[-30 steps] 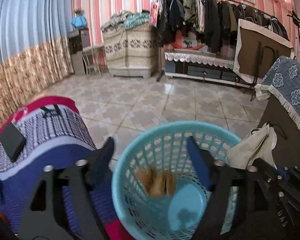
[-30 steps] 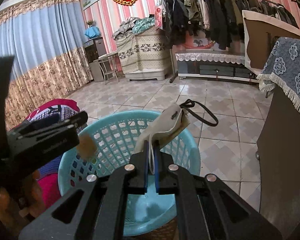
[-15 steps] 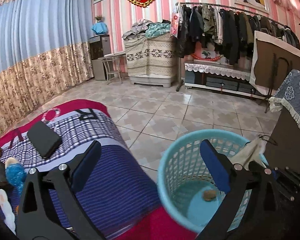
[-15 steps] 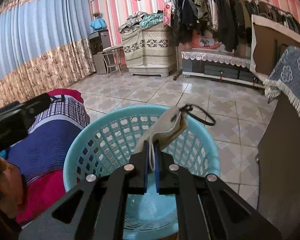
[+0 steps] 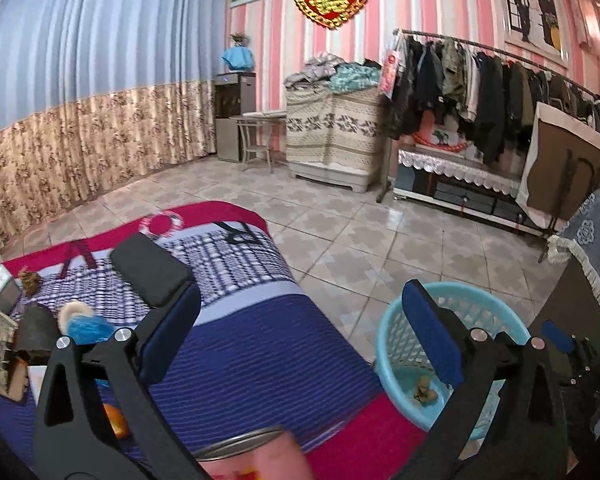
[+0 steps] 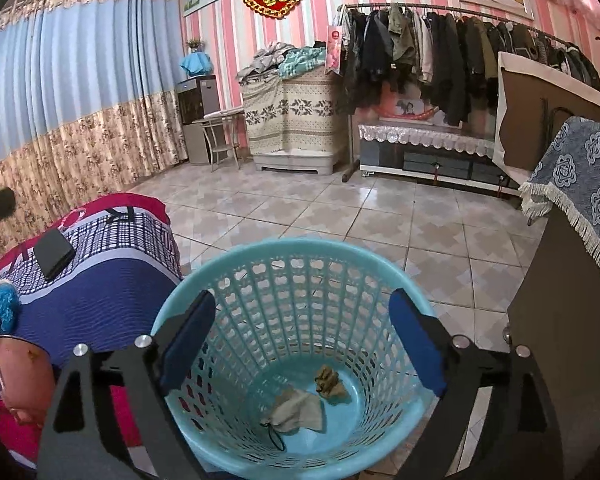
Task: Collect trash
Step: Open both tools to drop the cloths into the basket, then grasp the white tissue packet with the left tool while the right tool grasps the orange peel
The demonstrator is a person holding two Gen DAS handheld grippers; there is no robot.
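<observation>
Left of the basket, several small scraps are seen uncollected on the bed, half hidden behind the empty, spread-jawed left gripper, while a cloth pouch and a crumpled wad lie inside the basket beneath the released right gripper.

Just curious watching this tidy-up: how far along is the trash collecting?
Done: a beige mask and a brown wad lie in the basket. In hand: nothing; right gripper and left gripper are both open. Left: clutter on the bed, such as a blue puff and orange bit.
</observation>
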